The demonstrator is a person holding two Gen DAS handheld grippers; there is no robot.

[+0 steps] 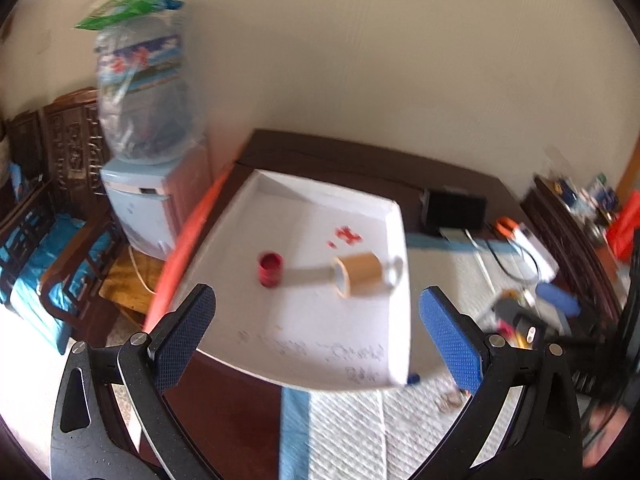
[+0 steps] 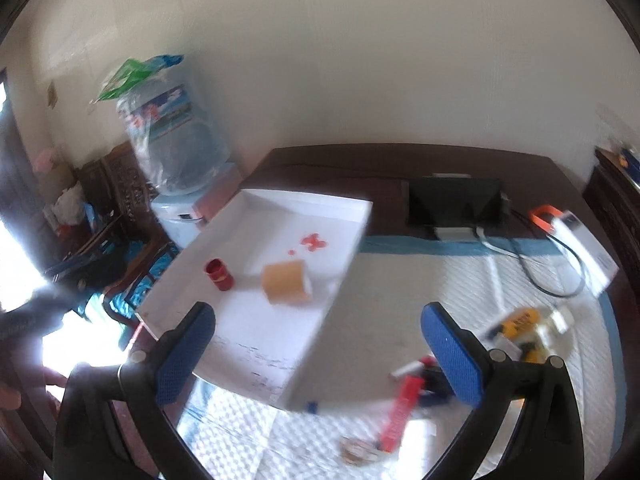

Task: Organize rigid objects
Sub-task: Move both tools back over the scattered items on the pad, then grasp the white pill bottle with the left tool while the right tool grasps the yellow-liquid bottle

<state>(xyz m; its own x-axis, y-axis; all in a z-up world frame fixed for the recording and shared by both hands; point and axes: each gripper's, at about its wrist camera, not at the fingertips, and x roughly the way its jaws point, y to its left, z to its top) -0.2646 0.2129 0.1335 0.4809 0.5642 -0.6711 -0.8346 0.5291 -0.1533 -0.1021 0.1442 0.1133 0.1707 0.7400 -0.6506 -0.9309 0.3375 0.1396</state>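
Observation:
A white shallow tray (image 1: 304, 344) (image 2: 256, 340) lies on the table's left part. In it lie a small red cylinder (image 1: 270, 269) (image 2: 219, 275) and a tan tape roll (image 1: 359, 273) (image 2: 286, 282) on its side. My left gripper (image 1: 316, 320) is open and empty, held above the tray's near part. My right gripper (image 2: 318, 338) is open and empty, above the tray's right edge. A blurred pile of small items, yellow (image 2: 520, 326) and red (image 2: 402, 412), lies on the white mat (image 2: 400, 320) to the right.
A black box (image 2: 454, 202) with a white cable stands at the back of the table. A white box (image 2: 588, 250) with an orange piece lies at right. A water dispenser (image 1: 148, 200) stands left of the table, with dark wooden chairs beyond.

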